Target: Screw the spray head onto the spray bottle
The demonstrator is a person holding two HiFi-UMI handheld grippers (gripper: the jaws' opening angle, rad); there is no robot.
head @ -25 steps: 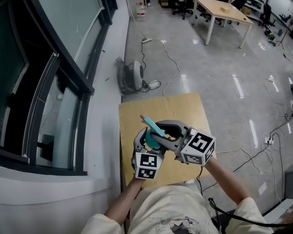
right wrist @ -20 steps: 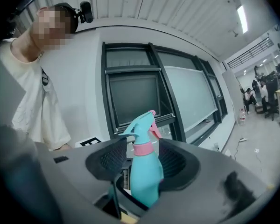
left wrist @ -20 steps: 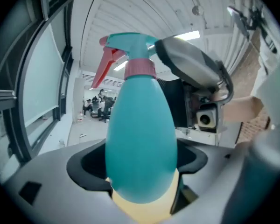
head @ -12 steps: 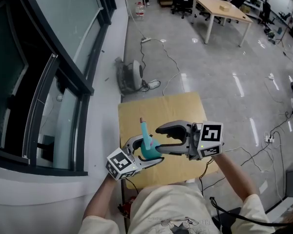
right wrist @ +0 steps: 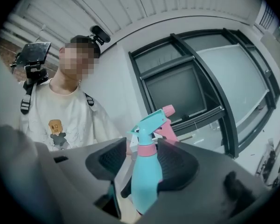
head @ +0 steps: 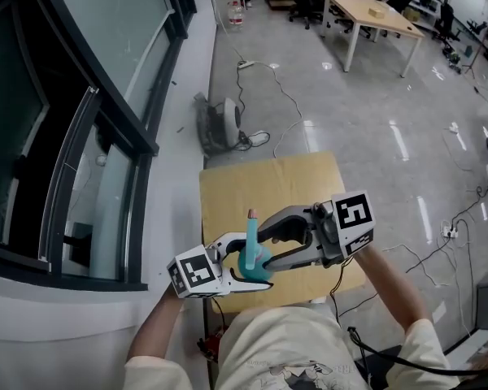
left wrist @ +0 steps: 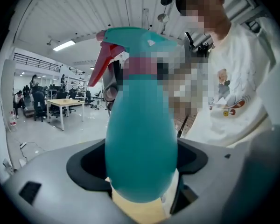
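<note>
A teal spray bottle (head: 250, 254) with a pink collar stands upright above the wooden table (head: 268, 177), its teal spray head (head: 250, 222) on the neck. My left gripper (head: 252, 265) comes in from the left and is shut on the bottle's (left wrist: 140, 143) lower body. My right gripper (head: 264, 242) reaches in from the right. Its jaws have just been opening and stand open, one on each side of the bottle (right wrist: 144, 176) below the collar. The spray head (right wrist: 151, 122) rises above the right gripper's pads (right wrist: 177, 164). The bottle's base is hidden behind the left gripper (left wrist: 142, 167).
A dark-framed window wall (head: 81, 120) runs along the left. On the grey floor beyond the table lie a small machine (head: 220, 128) and trailing cables (head: 285, 104). A desk (head: 366, 10) with chairs stands far back. The person's torso is close behind both grippers.
The bottle went from tilted to upright and rose. The left gripper swung from under it out to the left, still gripping. The right jaws spread apart around the bottle.
</note>
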